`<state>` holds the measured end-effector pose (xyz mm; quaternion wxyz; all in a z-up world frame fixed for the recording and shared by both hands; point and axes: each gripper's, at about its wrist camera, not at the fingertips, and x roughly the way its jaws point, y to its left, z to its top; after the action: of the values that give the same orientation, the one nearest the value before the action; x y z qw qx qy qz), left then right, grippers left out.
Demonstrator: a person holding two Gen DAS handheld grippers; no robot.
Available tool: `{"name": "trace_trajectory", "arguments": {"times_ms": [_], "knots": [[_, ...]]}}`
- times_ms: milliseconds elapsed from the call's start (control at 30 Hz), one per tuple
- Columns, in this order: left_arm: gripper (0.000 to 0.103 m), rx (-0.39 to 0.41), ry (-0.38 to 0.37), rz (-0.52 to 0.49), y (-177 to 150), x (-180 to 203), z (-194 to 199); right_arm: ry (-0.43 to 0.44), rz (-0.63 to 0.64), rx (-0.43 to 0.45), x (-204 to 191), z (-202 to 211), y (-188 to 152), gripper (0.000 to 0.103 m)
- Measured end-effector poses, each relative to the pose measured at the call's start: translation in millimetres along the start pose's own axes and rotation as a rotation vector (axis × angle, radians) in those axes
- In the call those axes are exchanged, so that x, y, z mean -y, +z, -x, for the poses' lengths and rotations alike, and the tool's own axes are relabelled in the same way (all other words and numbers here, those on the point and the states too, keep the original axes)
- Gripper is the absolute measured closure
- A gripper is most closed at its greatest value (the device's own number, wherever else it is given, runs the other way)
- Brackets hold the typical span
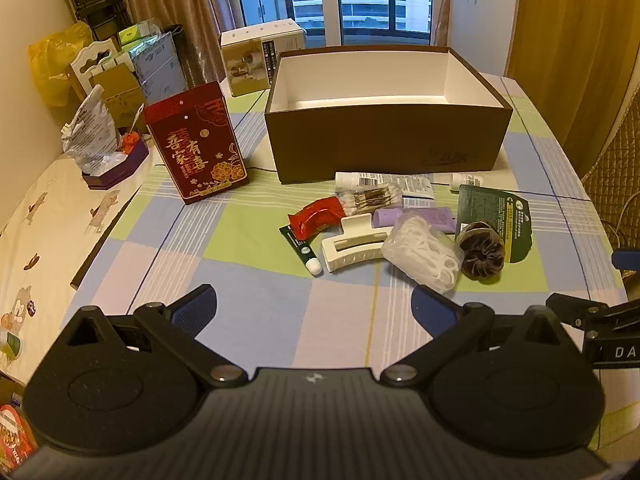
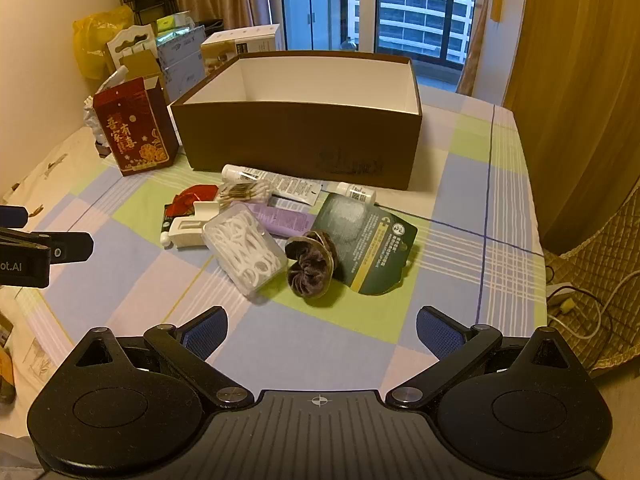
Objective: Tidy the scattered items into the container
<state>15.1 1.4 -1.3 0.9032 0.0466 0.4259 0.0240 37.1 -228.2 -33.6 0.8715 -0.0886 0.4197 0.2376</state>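
- Brown box [image 1: 384, 140] w/ white inside sits open at the far side of the checked cloth on the counter [image 1: 248, 292]; looks empty, though its floor is only partly seen.
- Scattered items lie in a heap just in front of the box's near wall: floss-pick pack [image 2: 244, 250], brown scrunchie [image 2: 310, 266], white hair claw [image 1: 354, 246], purple tube [image 2: 286, 220], cotton-swab pack [image 1: 370, 200], red wrapper [image 1: 316, 218], dark green card [image 2: 368, 246], small green tube [image 1: 302, 254], 2 small white bottles near the box.
- Step in hand: the start, nothing picked yet, heap untouched.
- Left tool [image 1: 314, 306]: spread wide, nothing between fingers, aimed down at bare cloth; heap lies ahead & a bit to its right, apart.
- Right tool [image 2: 322, 330]: also spread wide, empty; floss pack & scrunchie sit nearest, ahead, not touching.
- Next move prob. calls for easing fwd & down over one nearest piece, e.g. scrunchie or floss pack, straddling it w/o nudging the neighbours, then closing, lifting over the box wall.
- Red gift box [image 1: 196, 146] stands left of the box; likely not part of the job.
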Motion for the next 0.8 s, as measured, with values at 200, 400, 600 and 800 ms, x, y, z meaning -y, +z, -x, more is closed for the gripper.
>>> {"name": "trace_trajectory", "arguments": {"times_ms": [200,400,600,800], "knots": [[0.001,-0.005,0.004,0.010,-1.4,-2.6,-0.4,0.001,0.007,0.002,-0.7,-0.8,1.0,0.000],[0.001,-0.007,0.008,0.018,-2.5,-3.1,-0.9,0.001,0.012,0.003,-0.2,-1.5,1.0,0.000],[0.001,-0.010,0.009,0.020,-1.8,-2.3,-2.0,-0.001,0.009,0.001,2.7,-1.2,1.1,0.000],[0.001,-0.010,0.006,0.016,-0.6,-0.1,-4.3,-0.001,0.008,0.002,5.5,-0.9,1.9,0.000]]}}
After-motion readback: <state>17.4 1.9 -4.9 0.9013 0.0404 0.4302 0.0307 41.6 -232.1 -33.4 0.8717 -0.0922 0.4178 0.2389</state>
